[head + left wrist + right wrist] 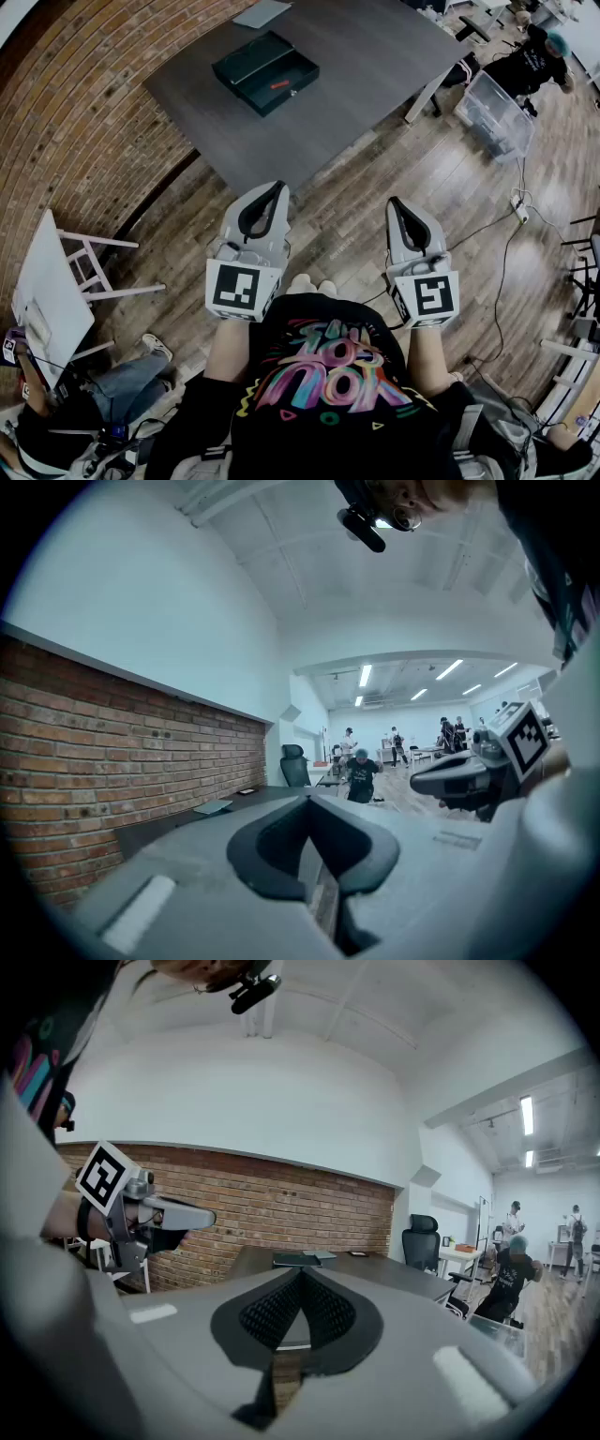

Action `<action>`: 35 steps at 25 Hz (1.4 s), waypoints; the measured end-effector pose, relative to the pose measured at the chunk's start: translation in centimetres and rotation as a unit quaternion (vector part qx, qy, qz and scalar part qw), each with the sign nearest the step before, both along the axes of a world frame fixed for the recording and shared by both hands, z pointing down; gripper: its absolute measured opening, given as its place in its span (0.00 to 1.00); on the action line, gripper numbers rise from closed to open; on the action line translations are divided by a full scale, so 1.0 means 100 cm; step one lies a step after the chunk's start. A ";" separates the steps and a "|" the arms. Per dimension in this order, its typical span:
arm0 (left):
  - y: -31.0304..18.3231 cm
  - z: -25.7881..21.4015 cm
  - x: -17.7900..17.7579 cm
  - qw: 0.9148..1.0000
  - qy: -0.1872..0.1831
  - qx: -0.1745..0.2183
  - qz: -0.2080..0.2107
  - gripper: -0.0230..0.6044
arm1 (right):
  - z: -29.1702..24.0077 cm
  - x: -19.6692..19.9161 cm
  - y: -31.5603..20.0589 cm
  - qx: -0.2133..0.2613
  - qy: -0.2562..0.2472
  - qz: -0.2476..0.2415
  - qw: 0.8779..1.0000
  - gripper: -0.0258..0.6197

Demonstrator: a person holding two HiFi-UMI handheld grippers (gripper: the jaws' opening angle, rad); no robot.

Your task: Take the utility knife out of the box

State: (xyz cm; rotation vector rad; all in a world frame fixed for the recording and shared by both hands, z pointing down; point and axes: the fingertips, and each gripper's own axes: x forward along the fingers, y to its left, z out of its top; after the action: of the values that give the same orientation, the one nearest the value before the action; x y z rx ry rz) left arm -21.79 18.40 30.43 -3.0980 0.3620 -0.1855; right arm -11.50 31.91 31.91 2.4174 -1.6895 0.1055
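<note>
1. Nearest the camera: the wearer's black shirt (328,375) with a multicoloured print, forearms extended to either side of it.
2. Tongs, count two, held side by side over the floor, short of the table and well apart from it, each carrying one marker cube. Left tongs (278,189): clenched, tips together, nothing between them, as its own view confirms (307,799). Right tongs (395,203): likewise clenched and empty (300,1274).
3. Surface: one dark grey table (375,47) set against a curved brick wall (84,112), and otherwise bare apart from the two items below.
4. On the table, count two: one dark open box (292,94) near the wall side, and one flat grey item (261,13) at the far edge, type not determinable.
5. Task item: the utility knife (278,85) lies inside the box, showing only as a small red-orange strip. No detail is legible.
6. Room: wood-plank floor (450,187), white upper walls and ceiling with strip lights.
7. Floor contents: one white chair (56,291) by the wall, one clear plastic bin (495,111) beside the table leg, and one power strip (521,208) with trailing cables.
8. One black office chair (422,1239) stands at the table's far end.
9. One person in dark clothing (536,58) is beyond the bin. Several more stand in the far room.
</note>
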 end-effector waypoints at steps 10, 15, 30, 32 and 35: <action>0.019 0.000 -0.003 1.000 0.000 0.007 -0.008 0.04 | 0.005 -0.001 0.019 0.016 -0.001 0.003 1.000 0.04; 0.033 0.005 -0.004 1.000 -0.007 0.008 -0.011 0.04 | 0.013 -0.004 0.035 0.017 -0.011 0.003 1.000 0.04; 0.009 0.022 0.040 1.000 -0.025 -0.001 -0.011 0.04 | 0.033 0.038 0.019 0.007 -0.036 0.003 0.999 0.04; -0.006 0.022 0.049 1.000 -0.023 -0.001 -0.012 0.04 | 0.034 0.046 0.004 0.008 -0.034 0.002 0.999 0.04; -0.030 0.021 0.069 1.000 -0.018 0.002 -0.012 0.04 | 0.034 0.063 -0.021 0.006 -0.030 -0.003 1.000 0.04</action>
State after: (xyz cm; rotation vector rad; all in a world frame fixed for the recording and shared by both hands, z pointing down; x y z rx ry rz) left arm -14.89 15.44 32.55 -3.0835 0.3980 -0.2415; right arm -5.24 29.84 35.32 2.4405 -1.7272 0.1697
